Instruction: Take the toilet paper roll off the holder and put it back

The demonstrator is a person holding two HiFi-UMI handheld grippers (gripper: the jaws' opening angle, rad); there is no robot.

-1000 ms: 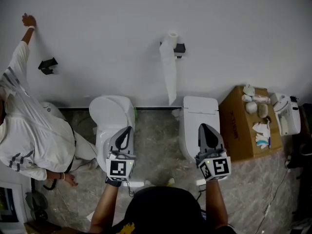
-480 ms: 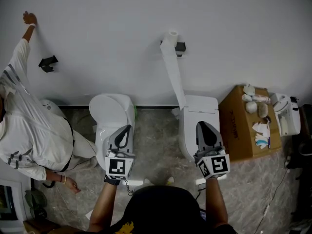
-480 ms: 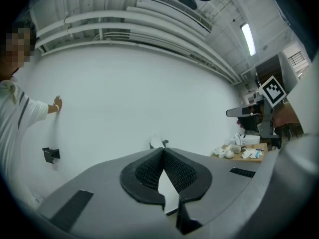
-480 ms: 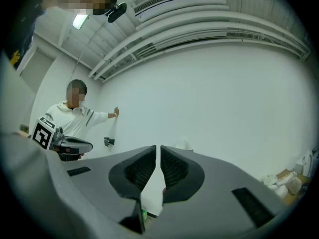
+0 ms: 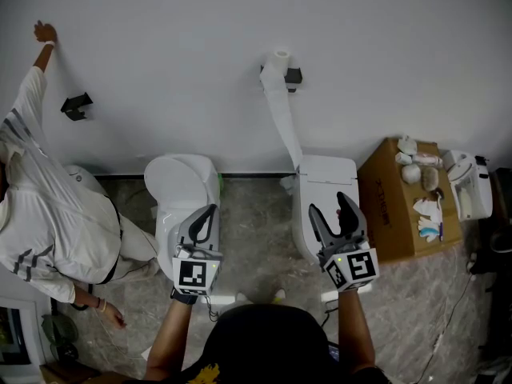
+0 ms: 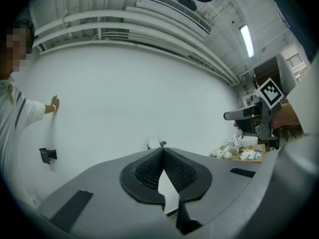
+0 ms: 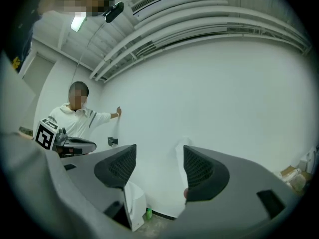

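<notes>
- On the white wall [image 5: 160,38] straight ahead, the toilet paper roll [image 5: 281,57] sits on its dark holder [image 5: 294,77], well apart from both grippers.
- From the roll a long loose strip [image 5: 285,126] hangs down and slants to the right. Its lower end reaches the top of the right-hand toilet [image 5: 328,184].
- Left of that, a second white toilet [image 5: 182,184] stands against the same wall, with grey stone-patterned floor [image 5: 256,230] between the two.
- The left gripper [image 5: 210,211] is held level in front of the left toilet and points at the wall. Its jaws are clenched with the tips meeting, and nothing is pinched between them (in the left gripper view the roll is only a small white shape beyond the tips).
- The right gripper [image 5: 330,206] is held level in front of the right-hand toilet. Its jaws have just been opening and now stand clearly apart. Nothing lies between the pads; in the right gripper view the gap shows only the distant wall and the faint hanging strip.
- Just right of the right-hand toilet stands a cardboard box [image 5: 392,214], with small white items [image 5: 416,170] lying on its top.
- At the far left, a person in a white top [image 5: 48,214] has one hand [image 5: 46,32] against the wall, and a second dark bracket [image 5: 78,105] is fixed to the wall below that hand.
</notes>
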